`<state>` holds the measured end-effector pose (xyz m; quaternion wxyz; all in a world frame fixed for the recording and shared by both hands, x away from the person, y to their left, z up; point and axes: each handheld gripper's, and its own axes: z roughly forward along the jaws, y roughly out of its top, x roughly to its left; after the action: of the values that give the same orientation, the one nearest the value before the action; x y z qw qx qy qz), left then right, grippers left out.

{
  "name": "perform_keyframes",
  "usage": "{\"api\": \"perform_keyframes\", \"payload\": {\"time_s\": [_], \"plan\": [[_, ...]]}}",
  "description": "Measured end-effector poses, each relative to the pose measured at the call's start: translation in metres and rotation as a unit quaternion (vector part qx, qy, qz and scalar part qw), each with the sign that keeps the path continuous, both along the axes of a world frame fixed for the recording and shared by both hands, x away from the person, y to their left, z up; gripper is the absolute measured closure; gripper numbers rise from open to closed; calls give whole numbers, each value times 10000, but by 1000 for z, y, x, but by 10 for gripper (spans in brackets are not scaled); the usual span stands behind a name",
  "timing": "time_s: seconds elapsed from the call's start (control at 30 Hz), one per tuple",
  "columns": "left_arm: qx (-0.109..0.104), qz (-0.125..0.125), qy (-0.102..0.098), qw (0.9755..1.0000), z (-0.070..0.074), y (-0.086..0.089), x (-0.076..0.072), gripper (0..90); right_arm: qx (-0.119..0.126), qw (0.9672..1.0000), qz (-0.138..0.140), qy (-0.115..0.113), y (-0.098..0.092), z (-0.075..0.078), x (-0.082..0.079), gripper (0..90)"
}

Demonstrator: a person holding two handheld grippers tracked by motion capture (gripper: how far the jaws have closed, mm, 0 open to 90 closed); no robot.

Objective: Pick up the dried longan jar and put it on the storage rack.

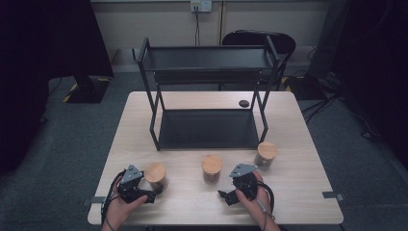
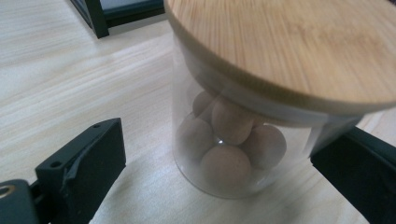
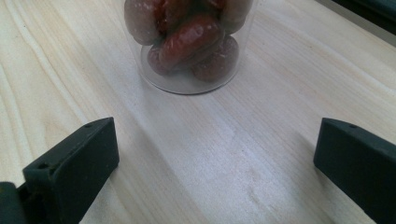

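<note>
Room: grey carpeted floor (image 1: 57,144) is lying all round, a pale wall with a socket (image 1: 200,6) is standing far beyond both grippers, and a dark chair (image 1: 257,39) is sitting behind the rack.

Table (image 1: 298,192): light wood, bearing everything listed below.

Rack (image 1: 207,60): black, two shelves, standing well ahead of both grippers.

Left gripper (image 1: 153,193): resting low on the table, jaws standing wide apart around the left jar (image 1: 156,175), with a gap showing beside one jaw; not clamped.

Right gripper (image 1: 222,195): jaws spread wide, nothing between them, aiming at the middle jar (image 1: 211,168) just ahead.

Right jar (image 1: 265,154): standing beyond the right gripper.

Jars: glass, wooden lids; left holding pale balls (image 2: 229,140), middle holding dark red fruit (image 3: 191,42).

Small dark disc (image 1: 244,103): lying beside the rack's leg.
</note>
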<state>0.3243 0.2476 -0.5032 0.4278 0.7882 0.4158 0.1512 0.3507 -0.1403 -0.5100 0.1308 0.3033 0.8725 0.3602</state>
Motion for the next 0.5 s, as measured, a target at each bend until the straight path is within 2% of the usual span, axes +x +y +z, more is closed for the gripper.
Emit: {"api": "perform_keyframes", "payload": {"time_s": [0.5], "plan": [[-74, -89, -56, 9999, 0, -4, 5, 47, 0, 10000, 0, 1, 0, 0, 0, 0]]}}
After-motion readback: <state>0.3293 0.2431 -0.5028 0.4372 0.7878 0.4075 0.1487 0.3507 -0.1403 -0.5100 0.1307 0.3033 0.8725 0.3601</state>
